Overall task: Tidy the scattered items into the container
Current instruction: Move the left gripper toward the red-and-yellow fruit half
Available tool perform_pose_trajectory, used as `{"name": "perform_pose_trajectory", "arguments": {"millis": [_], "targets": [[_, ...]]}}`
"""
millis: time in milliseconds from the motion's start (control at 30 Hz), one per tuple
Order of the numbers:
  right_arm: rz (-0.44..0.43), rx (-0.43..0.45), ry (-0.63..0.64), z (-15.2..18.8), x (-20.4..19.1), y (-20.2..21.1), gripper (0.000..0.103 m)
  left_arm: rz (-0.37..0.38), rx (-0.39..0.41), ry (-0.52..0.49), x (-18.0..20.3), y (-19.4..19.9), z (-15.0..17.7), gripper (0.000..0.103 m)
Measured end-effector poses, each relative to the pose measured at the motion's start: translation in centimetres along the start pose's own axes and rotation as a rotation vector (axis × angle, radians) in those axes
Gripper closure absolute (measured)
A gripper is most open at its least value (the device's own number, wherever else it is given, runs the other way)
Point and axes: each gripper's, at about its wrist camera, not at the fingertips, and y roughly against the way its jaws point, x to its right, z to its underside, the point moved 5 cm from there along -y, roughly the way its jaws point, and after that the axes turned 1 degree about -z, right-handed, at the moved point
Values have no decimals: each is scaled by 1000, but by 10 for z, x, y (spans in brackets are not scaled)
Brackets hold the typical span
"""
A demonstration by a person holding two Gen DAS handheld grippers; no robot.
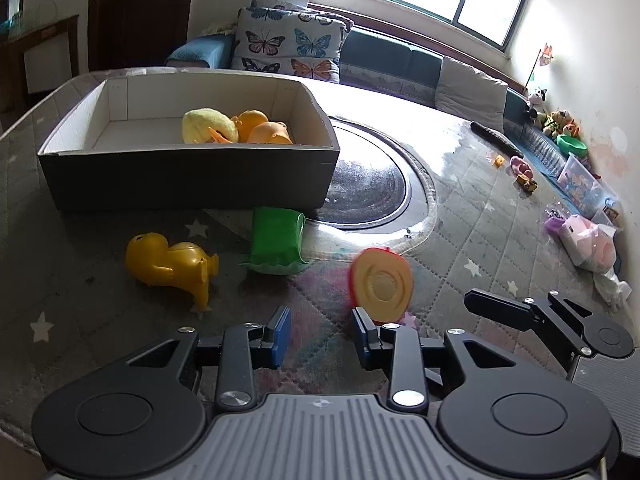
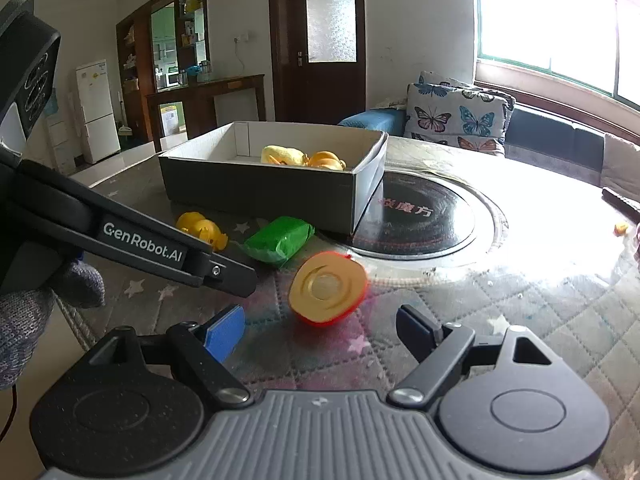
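A dark cardboard box (image 1: 188, 176) (image 2: 260, 196) stands on the quilted table and holds a yellow plush toy (image 1: 208, 125) and orange toys (image 1: 266, 130). In front of it lie a yellow plastic duck (image 1: 170, 266) (image 2: 202, 232), a green packet (image 1: 276, 240) (image 2: 278, 240) and a red toy fruit half (image 1: 380, 282) (image 2: 328, 294) with its tan cut face up. My left gripper (image 1: 322, 336) is open and empty, just short of the fruit half. My right gripper (image 2: 320, 334) is open and empty, with the fruit half just beyond its fingers.
A round glass hob (image 1: 368, 184) (image 2: 420, 216) is set in the table beside the box. Small toys (image 1: 520, 172), a remote (image 1: 496, 138) and bags (image 1: 588, 240) lie at the far right edge. A sofa with butterfly cushions (image 1: 288, 44) stands behind.
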Motion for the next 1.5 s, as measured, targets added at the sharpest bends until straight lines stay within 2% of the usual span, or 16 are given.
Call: {"name": "perform_pose_trajectory", "arguments": {"millis": [333, 833, 967, 1067, 1500], "targets": [[21, -3, -25, 11, 0, 5, 17, -48, 14, -26, 4, 1, 12, 68], [21, -9, -5, 17, -11, 8, 15, -73, -5, -61, 7, 3, 23, 68], [20, -10, -5, 18, -12, 9, 14, -75, -10, -60, 6, 2, 26, 68], [19, -10, -1, 18, -12, 9, 7, -76, -8, -55, 4, 2, 27, 68], [30, -23, -16, 21, -11, 2, 6, -87, -6, -28, -2, -2, 22, 68]]}}
